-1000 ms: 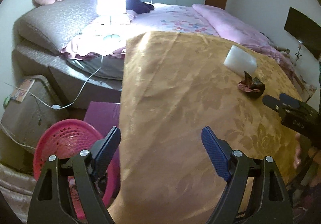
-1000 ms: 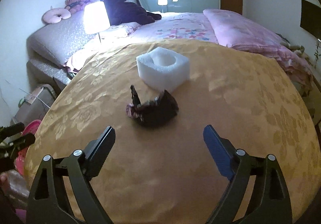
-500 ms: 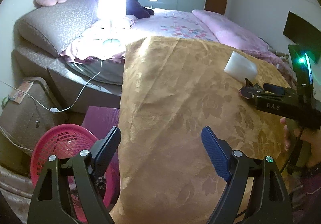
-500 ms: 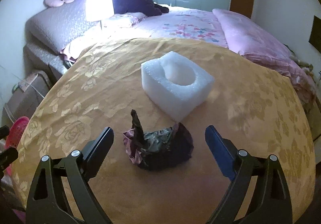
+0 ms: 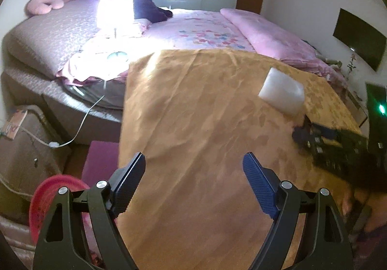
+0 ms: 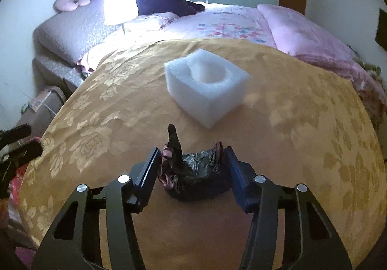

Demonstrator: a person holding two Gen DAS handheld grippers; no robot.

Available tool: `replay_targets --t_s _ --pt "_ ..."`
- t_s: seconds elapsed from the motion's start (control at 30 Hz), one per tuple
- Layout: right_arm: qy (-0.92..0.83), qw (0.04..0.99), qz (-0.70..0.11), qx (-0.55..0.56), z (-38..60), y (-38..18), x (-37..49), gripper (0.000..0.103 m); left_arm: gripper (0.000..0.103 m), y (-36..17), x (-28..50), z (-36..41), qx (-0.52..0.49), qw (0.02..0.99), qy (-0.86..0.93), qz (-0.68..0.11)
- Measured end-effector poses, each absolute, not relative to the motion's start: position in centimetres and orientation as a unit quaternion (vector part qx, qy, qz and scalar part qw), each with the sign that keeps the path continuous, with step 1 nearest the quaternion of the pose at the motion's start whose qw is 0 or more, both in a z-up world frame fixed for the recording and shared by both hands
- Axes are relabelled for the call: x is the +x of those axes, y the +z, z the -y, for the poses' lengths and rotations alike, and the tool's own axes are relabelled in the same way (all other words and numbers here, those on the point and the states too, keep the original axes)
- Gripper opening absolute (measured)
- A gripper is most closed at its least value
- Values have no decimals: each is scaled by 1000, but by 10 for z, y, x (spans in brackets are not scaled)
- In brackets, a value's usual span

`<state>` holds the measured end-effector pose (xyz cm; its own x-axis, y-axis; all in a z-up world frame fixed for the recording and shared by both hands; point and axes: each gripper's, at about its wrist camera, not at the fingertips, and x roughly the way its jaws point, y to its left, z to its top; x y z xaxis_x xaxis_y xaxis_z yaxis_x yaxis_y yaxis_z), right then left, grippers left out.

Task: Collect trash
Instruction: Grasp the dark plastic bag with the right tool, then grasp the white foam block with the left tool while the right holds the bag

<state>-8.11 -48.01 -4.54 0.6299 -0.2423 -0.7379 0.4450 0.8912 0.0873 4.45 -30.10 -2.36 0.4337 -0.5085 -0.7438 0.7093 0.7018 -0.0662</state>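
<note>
Two grippers work over a table draped in a gold floral cloth (image 6: 302,124). The right gripper (image 6: 192,168) has just been closing its jaws, and a crumpled dark plastic wrapper (image 6: 196,178) sits between them on the cloth, toward the near edge of the tabletop. Both pads touch the wrapper's sides, so the grip looks made; a twisted tail of the wrapper sticks up just inside the left pad. Just beyond the wrapper, nearer the middle of the tabletop, stands a white foam block (image 6: 205,91) with a round hollow in its top, apart from the wrapper. The left gripper (image 5: 193,187) hangs over the left edge of the tabletop with its jaws wide apart and nothing between them. Below that edge, on the floor, a pink mesh basket (image 5: 50,192) shows behind the left finger. Beyond the far edge lies a bed with a lit lamp (image 5: 115,7) on it.
</note>
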Motion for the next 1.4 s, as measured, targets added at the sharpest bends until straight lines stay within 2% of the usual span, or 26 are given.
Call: replay_targets --t_s 0.33,0.6,1.1,1.4 --pt "-246 879 -371 171 504 -50 -144 52 80 -19 43 378 130 806 -407 -409" --pt "-250 880 -360 181 508 -57 -161 52 80 -27 46 444 126 784 -415 -445" --pt "-235 890 -344 185 509 -59 -171 53 79 -36 59 494 102 762 -414 -487" --pt "-229 892 -340 190 509 -58 -173 53 79 -36 45 508 138 759 -433 -467"
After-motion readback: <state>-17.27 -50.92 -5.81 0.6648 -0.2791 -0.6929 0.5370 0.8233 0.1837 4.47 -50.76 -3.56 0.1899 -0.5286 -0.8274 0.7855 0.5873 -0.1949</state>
